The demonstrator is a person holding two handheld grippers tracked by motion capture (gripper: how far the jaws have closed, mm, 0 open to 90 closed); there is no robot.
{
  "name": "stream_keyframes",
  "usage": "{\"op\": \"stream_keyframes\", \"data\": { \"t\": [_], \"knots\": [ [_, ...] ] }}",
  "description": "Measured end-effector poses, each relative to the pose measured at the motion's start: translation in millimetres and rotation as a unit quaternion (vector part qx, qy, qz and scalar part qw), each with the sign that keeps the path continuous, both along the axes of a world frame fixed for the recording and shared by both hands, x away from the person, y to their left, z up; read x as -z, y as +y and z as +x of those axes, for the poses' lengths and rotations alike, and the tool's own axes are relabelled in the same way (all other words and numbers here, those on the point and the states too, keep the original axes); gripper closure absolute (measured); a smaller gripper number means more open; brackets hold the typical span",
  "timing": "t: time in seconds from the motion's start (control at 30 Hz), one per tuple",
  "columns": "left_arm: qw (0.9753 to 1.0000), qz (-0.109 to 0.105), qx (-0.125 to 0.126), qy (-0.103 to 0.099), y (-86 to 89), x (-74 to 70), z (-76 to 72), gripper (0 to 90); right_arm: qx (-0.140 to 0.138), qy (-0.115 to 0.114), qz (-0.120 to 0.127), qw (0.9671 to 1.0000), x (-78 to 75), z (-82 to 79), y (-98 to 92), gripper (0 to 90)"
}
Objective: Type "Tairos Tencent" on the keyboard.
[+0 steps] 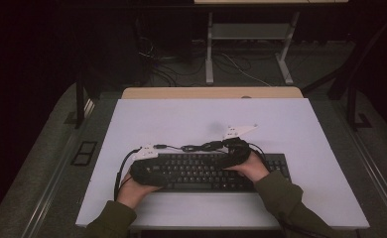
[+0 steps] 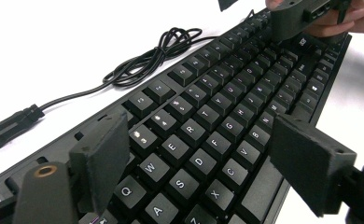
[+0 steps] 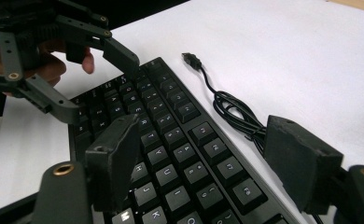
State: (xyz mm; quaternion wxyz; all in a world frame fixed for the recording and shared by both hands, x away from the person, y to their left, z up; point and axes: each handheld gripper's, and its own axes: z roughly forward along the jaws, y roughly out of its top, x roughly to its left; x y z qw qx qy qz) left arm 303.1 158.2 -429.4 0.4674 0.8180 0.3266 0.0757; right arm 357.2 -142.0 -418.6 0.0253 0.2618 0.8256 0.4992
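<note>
White desk (image 1: 181, 119) carried a keyboard (image 1: 206, 171) at lower centre; both tongs, left (image 2: 208, 158) and right (image 3: 203, 163), gaped wide over it, and might have snagged its cable (image 3: 236, 112).

The keyboard (image 1: 211, 171) is black with white letters on its keys; its cable (image 2: 143, 60) is black too. It lies on a white worktop (image 1: 181, 119) — pale wood at the far edge. Both sleeves (image 1: 281, 194) are olive green.
</note>
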Motion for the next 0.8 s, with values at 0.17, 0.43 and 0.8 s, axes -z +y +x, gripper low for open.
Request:
{"op": "stream_keyframes", "data": {
  "t": [0.17,0.43,0.8],
  "knots": [
    [0.9999,0.006,-0.008,-0.001,-2.3,1.0,0.2,9.4,-0.003,0.000,-0.007,1.0000,1.0,1.9,4.3,27.8],
    [0.9999,0.011,-0.010,0.000,-6.3,1.7,1.0,0.4,-0.015,0.003,-0.014,0.9998,3.4,0.7,6.6,41.2],
    [0.9998,0.017,-0.009,-0.006,-9.0,2.2,0.6,0.0,-0.029,0.009,-0.036,0.9989,6.1,-0.3,6.3,71.8]
  ]
}}
